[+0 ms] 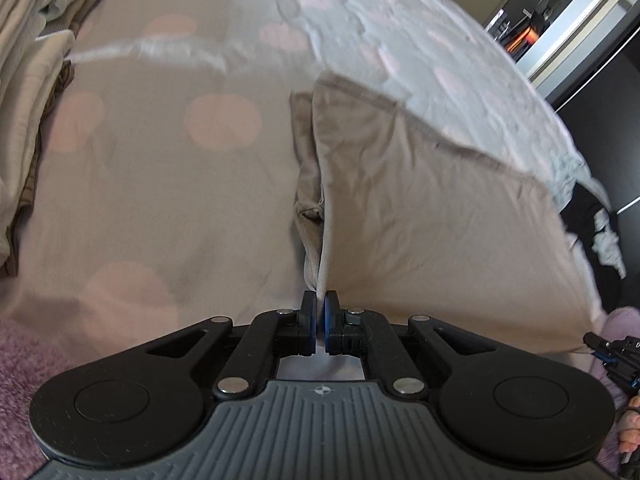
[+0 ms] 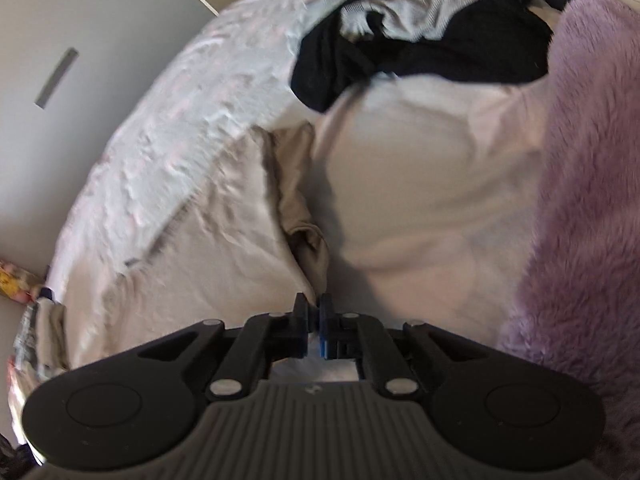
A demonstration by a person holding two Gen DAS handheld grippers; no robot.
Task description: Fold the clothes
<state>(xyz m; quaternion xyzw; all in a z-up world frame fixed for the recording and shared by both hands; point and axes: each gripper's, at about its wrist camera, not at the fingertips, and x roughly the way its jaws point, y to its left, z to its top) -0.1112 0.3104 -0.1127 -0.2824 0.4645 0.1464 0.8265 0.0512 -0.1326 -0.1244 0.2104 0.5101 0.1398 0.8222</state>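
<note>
Mid-fold step: left tool (image 1: pixel 319 322) clenched on edge of beige garment (image 1: pixel 420 208), right tool (image 2: pixel 314 326) pinching same garment (image 2: pixel 200 216), cloth lifted over dotted bedspread (image 1: pixel 160 160). Next: carry both held edges across evenly, lay flat, release; folded pile (image 1: pixel 28 80) sits left.

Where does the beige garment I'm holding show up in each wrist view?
Left wrist: beige garment centre-right, pinched in the left gripper.
Right wrist: beige garment centre-left, running into the right gripper.
Shared landmark: black clothes pile, far right;, top centre.
</note>
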